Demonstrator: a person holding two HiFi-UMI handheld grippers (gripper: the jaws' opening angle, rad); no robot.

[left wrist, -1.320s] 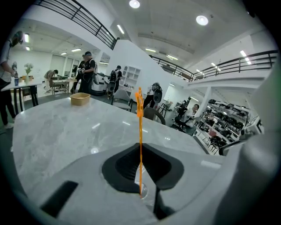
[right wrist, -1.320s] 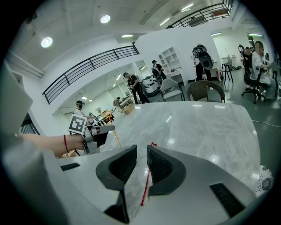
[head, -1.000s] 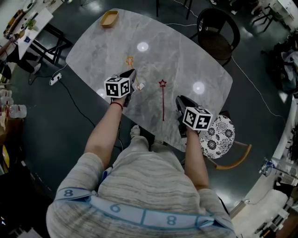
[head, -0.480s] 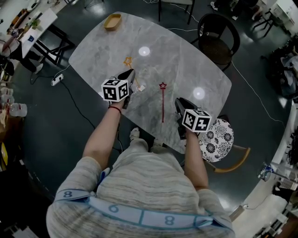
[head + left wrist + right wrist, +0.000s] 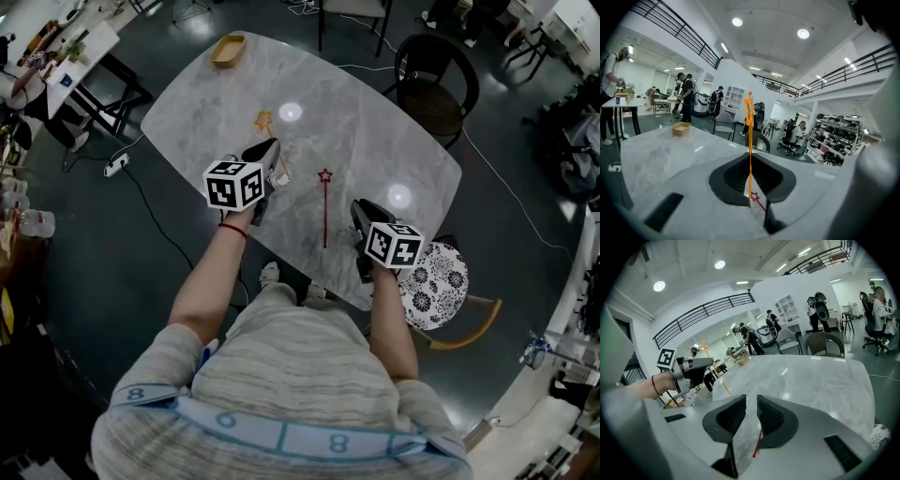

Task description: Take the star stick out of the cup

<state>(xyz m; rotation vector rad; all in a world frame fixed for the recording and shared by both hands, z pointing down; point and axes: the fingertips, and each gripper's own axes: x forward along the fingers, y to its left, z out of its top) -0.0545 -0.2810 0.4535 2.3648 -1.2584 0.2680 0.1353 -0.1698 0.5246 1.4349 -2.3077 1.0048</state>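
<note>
My left gripper [image 5: 272, 150] is shut on an orange star stick [image 5: 263, 121], its star end pointing away over the marble table [image 5: 375, 131]. In the left gripper view the orange star stick [image 5: 750, 140] stands upright between the shut jaws of that gripper [image 5: 750, 161]. A small pale cup [image 5: 281, 175] sits on the table just beside the left gripper's tip. A red star stick [image 5: 324, 211] lies flat between the two grippers. My right gripper [image 5: 361, 208] hovers at the near table edge, its jaws [image 5: 751, 399] slightly apart with nothing in them.
A wooden tray [image 5: 228, 49] sits at the table's far end. A dark chair [image 5: 436, 75] stands beyond the far right edge, a patterned stool [image 5: 433, 281] by my right arm. Several people [image 5: 686, 96] stand at distant tables.
My left gripper has risen with the orange star stick still in it. The right gripper and the red star stick have stayed where they were.
</note>
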